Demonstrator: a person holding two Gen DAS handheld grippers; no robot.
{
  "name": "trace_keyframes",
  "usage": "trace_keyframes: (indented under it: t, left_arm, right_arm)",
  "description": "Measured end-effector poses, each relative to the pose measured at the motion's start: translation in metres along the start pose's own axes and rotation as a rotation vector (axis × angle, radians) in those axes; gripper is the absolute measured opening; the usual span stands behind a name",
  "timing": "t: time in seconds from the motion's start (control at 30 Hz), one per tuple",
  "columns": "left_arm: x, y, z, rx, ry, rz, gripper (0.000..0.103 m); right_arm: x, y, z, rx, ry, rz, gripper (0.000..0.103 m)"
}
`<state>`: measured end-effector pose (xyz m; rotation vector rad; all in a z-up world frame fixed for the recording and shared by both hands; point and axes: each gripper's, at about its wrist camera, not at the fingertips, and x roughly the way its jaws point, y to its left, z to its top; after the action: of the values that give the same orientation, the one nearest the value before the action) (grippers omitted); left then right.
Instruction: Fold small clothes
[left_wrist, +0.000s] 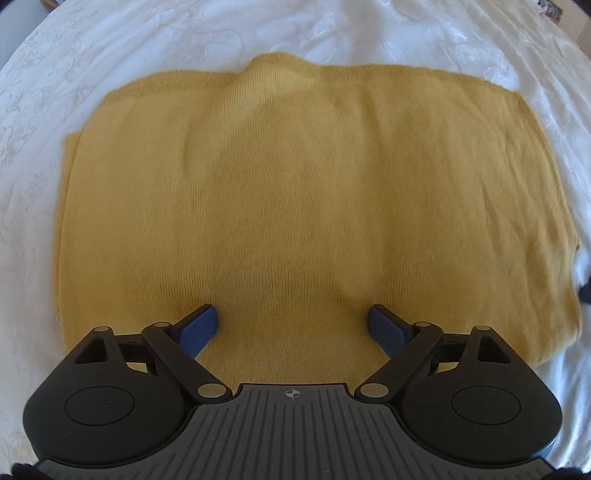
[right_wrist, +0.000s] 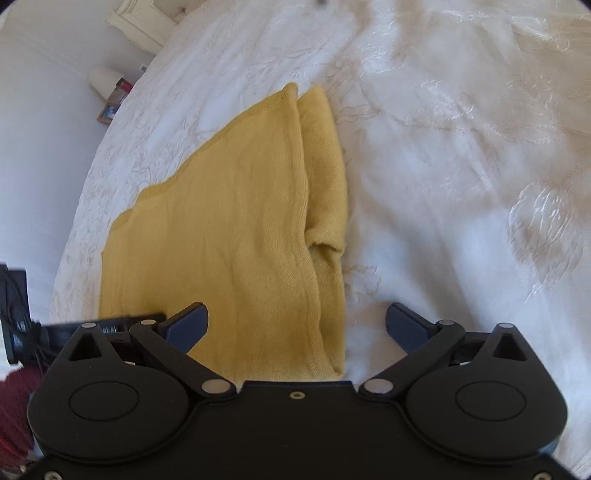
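A mustard-yellow knit garment lies folded flat on a white embroidered bedspread. In the left wrist view it fills the middle, and my left gripper hangs over its near part, open, with nothing between the blue pads. In the right wrist view the same garment shows stacked folded layers along its right edge. My right gripper is open above that edge; its left pad is over the cloth, its right pad over the bedspread. Neither gripper holds the cloth.
At the upper left of the right wrist view, past the bed's edge, stand a white cupboard and small items. The other gripper's black body and a dark red sleeve show at the left edge.
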<state>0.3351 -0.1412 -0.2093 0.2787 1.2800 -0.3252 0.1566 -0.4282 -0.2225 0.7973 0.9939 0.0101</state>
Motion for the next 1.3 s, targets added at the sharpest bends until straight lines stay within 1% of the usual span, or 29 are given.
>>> trace_keyframes:
  t: [0.07, 0.13, 0.2, 0.37, 0.47, 0.6, 0.67, 0.83, 1.07, 1.1, 1.17, 1.2, 1.23, 1.3]
  left_arm:
    - [0.003, 0.003, -0.005, -0.017, -0.010, -0.004, 0.097]
    - [0.008, 0.006, -0.001, -0.027, 0.006, -0.008, 0.102]
    - [0.014, 0.006, 0.004, -0.021, 0.022, -0.009, 0.103]
    - [0.020, 0.007, 0.009, -0.017, 0.030, -0.015, 0.103]
    - [0.022, 0.006, 0.010, -0.024, 0.021, -0.008, 0.103]
    - [0.020, 0.001, 0.003, -0.045, 0.022, 0.001, 0.103]
    - [0.021, 0.001, 0.003, -0.046, 0.023, 0.000, 0.103]
    - [0.021, 0.006, -0.003, -0.040, 0.020, -0.008, 0.103]
    - [0.020, 0.008, -0.005, -0.042, 0.014, -0.007, 0.103]
    - [0.019, 0.008, -0.005, -0.042, 0.014, -0.007, 0.103]
    - [0.020, 0.008, -0.006, -0.042, 0.012, -0.007, 0.103]
    - [0.019, 0.008, -0.007, -0.042, 0.008, -0.006, 0.103]
    - [0.019, 0.007, -0.008, -0.041, 0.004, -0.006, 0.103]
    - [0.018, 0.007, -0.009, -0.038, 0.001, -0.008, 0.103]
  right_arm:
    - [0.003, -0.005, 0.016, 0.007, -0.005, 0.002, 0.102]
    - [0.011, -0.008, 0.031, 0.011, 0.008, 0.019, 0.102]
    - [0.021, -0.009, 0.042, 0.018, 0.020, 0.042, 0.102]
    - [0.050, -0.004, 0.057, 0.026, 0.067, 0.112, 0.103]
    - [0.059, 0.003, 0.060, -0.010, 0.074, 0.122, 0.103]
    - [0.066, 0.014, 0.062, -0.071, 0.073, 0.106, 0.103]
    - [0.066, 0.013, 0.061, -0.088, 0.074, 0.118, 0.103]
    - [0.062, 0.001, 0.063, -0.060, 0.081, 0.167, 0.103]
    - [0.061, -0.001, 0.069, -0.060, 0.140, 0.178, 0.102]
    - [0.060, 0.001, 0.068, -0.068, 0.140, 0.169, 0.097]
    - [0.058, 0.004, 0.065, -0.092, 0.127, 0.122, 0.079]
    - [0.057, 0.005, 0.063, -0.098, 0.118, 0.089, 0.060]
    - [0.055, 0.003, 0.063, -0.089, 0.117, 0.069, 0.042]
    - [0.055, -0.004, 0.062, -0.019, 0.131, 0.089, 0.036]
